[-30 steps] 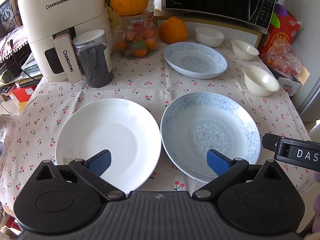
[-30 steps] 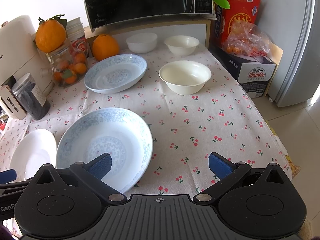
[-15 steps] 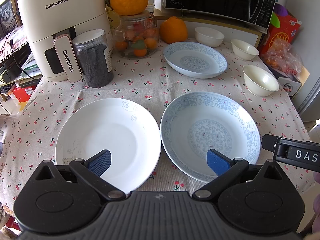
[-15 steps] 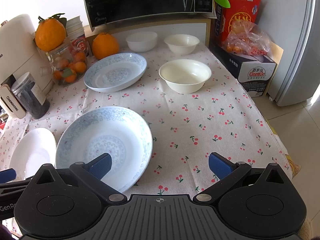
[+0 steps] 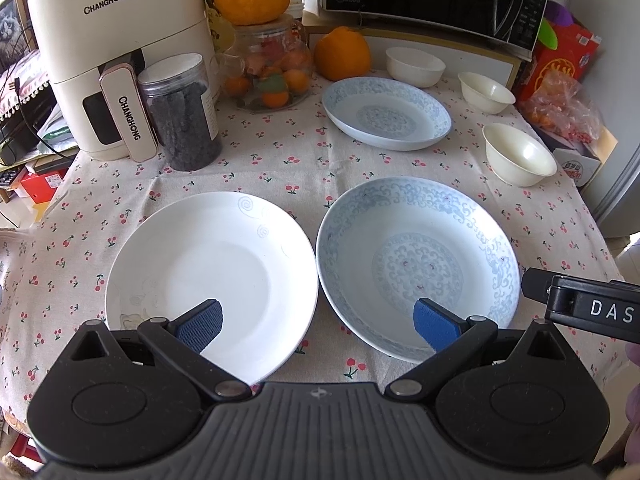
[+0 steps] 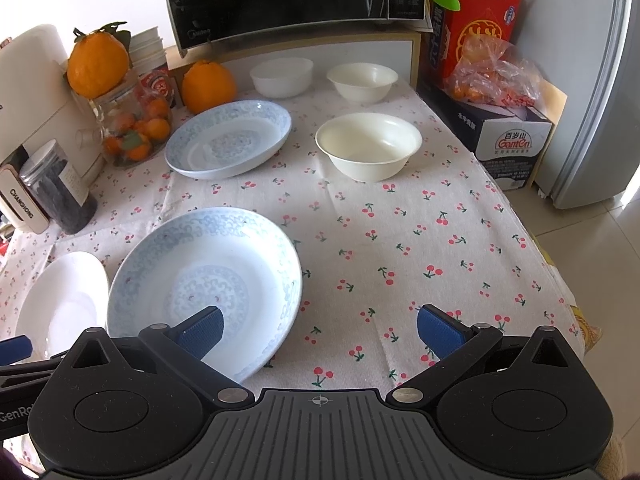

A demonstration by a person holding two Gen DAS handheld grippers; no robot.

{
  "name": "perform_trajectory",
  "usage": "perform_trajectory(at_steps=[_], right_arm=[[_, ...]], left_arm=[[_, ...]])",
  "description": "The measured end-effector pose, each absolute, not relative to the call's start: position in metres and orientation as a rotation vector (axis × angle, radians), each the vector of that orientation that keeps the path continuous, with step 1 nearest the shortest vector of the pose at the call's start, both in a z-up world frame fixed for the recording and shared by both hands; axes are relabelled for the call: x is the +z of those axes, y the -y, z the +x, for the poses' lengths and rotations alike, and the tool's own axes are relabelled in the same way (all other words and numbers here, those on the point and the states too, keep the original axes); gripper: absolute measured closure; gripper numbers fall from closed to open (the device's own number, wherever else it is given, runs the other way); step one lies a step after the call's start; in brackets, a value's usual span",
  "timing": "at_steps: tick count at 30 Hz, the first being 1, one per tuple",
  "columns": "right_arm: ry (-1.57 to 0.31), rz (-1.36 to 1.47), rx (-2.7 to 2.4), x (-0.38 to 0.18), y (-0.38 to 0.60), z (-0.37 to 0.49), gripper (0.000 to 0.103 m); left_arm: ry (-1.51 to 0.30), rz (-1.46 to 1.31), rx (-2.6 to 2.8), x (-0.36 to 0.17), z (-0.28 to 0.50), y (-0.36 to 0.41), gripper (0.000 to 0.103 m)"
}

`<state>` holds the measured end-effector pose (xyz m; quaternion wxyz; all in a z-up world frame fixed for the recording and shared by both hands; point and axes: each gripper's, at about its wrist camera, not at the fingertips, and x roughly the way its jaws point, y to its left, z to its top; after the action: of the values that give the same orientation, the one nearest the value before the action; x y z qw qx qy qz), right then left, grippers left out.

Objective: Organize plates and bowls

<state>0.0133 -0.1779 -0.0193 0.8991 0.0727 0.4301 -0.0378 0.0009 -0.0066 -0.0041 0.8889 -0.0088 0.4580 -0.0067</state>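
Both the left gripper (image 5: 318,322) and the right gripper (image 6: 320,326) hover with jaws spread wide, empty. The blue plate (image 5: 416,264) sits just right of the white plate (image 5: 212,276) on the bench (image 6: 400,240); glazed, stiff, breakable, probably slippery, so pinch its raised rim.

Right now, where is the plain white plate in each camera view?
Left wrist view: the white plate sits lower left of centre, beside the near blue plate.
Right wrist view: the white plate is cut off at the left edge.
Shared landmark: the near blue plate, just right of it.
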Motion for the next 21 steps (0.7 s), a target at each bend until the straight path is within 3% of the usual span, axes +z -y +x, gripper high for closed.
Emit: perform_trajectory(at_steps=[11, 21], right_arm=[[-0.907, 0.157, 0.000, -0.005, 0.185, 0.028, 0.000], [-0.999, 0.361, 0.071, -0.012, 0.215, 0.073, 0.000]], left_arm=[[-1.005, -0.037, -0.128, -0.005, 0.015, 0.006, 0.002], [-1.035, -0.118, -0.188, -0.005, 0.043, -0.010, 0.011]])
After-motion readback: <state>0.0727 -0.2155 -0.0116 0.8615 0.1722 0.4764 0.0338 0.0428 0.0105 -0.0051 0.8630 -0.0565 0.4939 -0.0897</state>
